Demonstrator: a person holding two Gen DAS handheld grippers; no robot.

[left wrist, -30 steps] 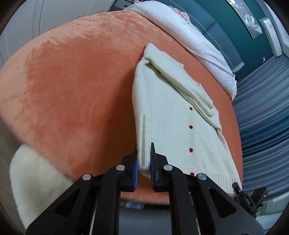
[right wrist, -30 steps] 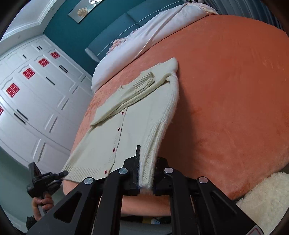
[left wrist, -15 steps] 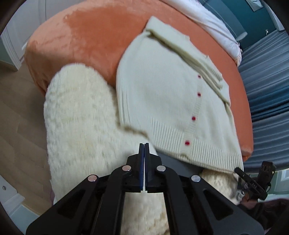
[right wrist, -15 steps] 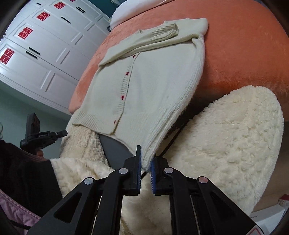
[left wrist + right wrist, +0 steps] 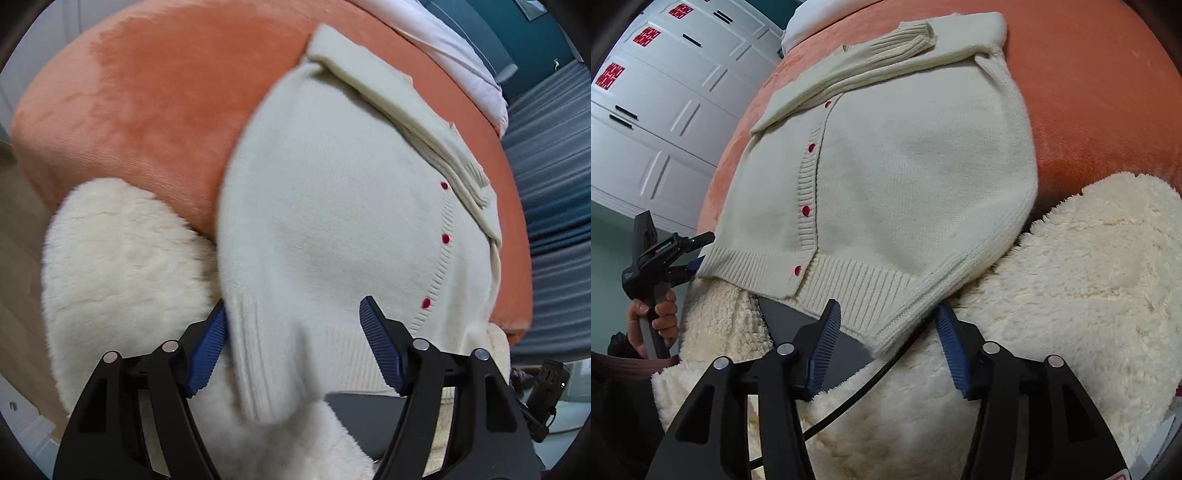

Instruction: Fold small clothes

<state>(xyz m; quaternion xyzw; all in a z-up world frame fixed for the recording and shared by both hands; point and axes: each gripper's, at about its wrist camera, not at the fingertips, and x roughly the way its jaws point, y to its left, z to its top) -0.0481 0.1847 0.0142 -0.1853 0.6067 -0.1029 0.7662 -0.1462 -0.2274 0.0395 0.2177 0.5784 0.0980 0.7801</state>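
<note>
A cream knitted cardigan with red buttons (image 5: 332,229) (image 5: 905,177) was spread face up on the orange velvet bed (image 5: 147,96) (image 5: 1089,110), its ribbed hem draped over the edge onto a fluffy cream blanket (image 5: 122,266) (image 5: 1071,295). One sleeve was laid folded across the chest, towards the top of each frame. The left tongs (image 5: 293,343) were held wide apart astride a hem corner, gripping nothing. The right tongs (image 5: 888,343) were likewise spread, the other corner lying loose between them.

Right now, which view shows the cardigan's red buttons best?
Right wrist view: four red buttons run down the cardigan, sharp along the ribbed placket. Left wrist view shows only three, small, off to the right side, with the nearer fabric blurred.
</note>
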